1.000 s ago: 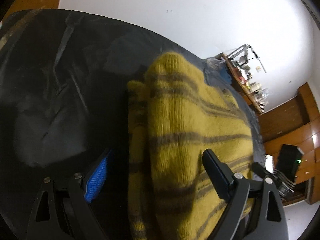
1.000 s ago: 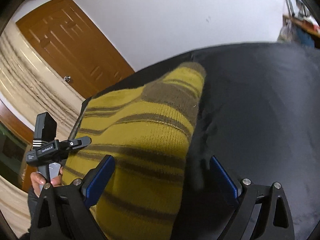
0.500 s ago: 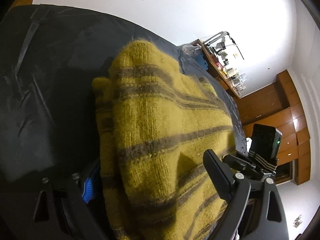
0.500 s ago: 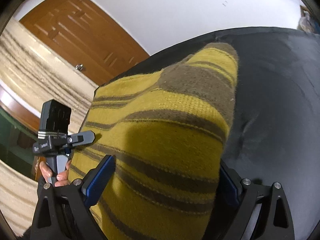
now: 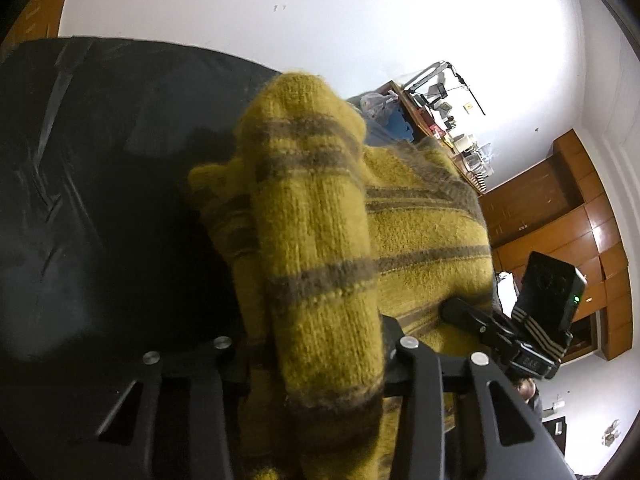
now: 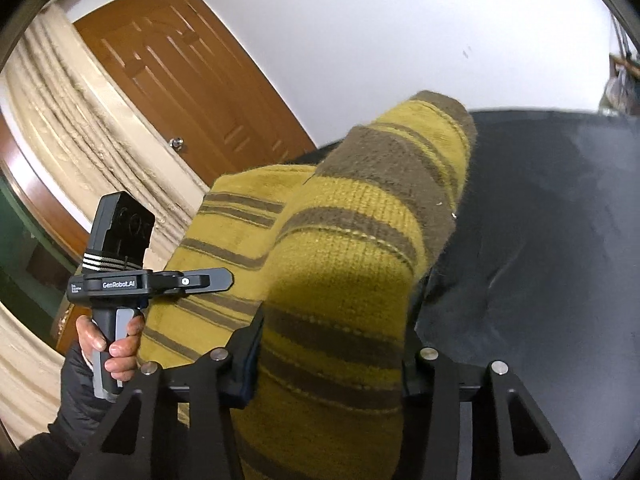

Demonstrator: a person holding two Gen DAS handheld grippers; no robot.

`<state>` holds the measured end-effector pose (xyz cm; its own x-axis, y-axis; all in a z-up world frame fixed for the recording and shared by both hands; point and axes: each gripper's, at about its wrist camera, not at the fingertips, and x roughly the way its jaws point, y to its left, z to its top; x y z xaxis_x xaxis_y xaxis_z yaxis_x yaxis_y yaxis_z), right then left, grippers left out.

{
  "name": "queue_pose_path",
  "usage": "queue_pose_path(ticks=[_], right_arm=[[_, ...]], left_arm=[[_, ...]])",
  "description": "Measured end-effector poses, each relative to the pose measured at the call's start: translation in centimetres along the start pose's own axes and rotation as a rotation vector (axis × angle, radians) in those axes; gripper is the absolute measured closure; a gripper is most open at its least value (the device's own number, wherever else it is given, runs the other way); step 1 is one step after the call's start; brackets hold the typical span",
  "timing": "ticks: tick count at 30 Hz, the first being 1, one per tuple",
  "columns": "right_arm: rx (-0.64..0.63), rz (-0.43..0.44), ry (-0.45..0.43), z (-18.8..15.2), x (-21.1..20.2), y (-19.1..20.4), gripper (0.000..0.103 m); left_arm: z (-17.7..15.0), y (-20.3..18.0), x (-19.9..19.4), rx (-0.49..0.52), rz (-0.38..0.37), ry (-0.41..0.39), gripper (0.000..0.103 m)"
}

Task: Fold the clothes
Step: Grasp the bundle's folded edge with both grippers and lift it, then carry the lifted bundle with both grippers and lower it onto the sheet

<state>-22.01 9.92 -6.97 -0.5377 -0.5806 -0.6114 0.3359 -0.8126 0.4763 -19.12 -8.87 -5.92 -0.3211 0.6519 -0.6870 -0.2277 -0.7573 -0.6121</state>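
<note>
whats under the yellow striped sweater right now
A black sheet shows beside and beyond the sweater, which both grippers, left and right, pinch. What lies directly beneath the sweater is covered.

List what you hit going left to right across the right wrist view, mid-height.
Cream curtain → left gripper, held in the person's hand → yellow striped sweater, bunched in the right gripper → black table cover.
</note>
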Motion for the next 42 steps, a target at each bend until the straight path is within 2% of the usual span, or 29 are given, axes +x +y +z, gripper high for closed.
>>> queue_pose_path(ticks=[5, 13, 28, 34, 42], right_arm=[[-0.035, -0.048, -0.069, -0.8, -3.9, 1.1, 0.052], [0.013, -0.129, -0.201, -4.0, -13.7, -0.8, 0.052], [0.19, -0.363, -0.458, -14.9, -34.5, -9.0, 0.052], [0.255, -0.441, -0.522, -17.2, -38.8, -11.4, 0.052], [0.347, -0.547, -0.526, -19.2, -42.1, -15.3, 0.052]], left_arm=[[-0.7, -4.0, 0.4, 0.054, -0.017, 0.005, 0.061], [-2.9, -13.1, 2.5, 0.185, -0.097, 0.043, 0.061], [-9.1, -32.6, 13.4, 0.449, -0.248, 0.228, 0.061], [-11.4, -37.3, 17.2, 0.529, -0.246, 0.283, 0.061], [-14.5, -41.4, 23.3, 0.587, -0.193, 0.347, 0.061]])
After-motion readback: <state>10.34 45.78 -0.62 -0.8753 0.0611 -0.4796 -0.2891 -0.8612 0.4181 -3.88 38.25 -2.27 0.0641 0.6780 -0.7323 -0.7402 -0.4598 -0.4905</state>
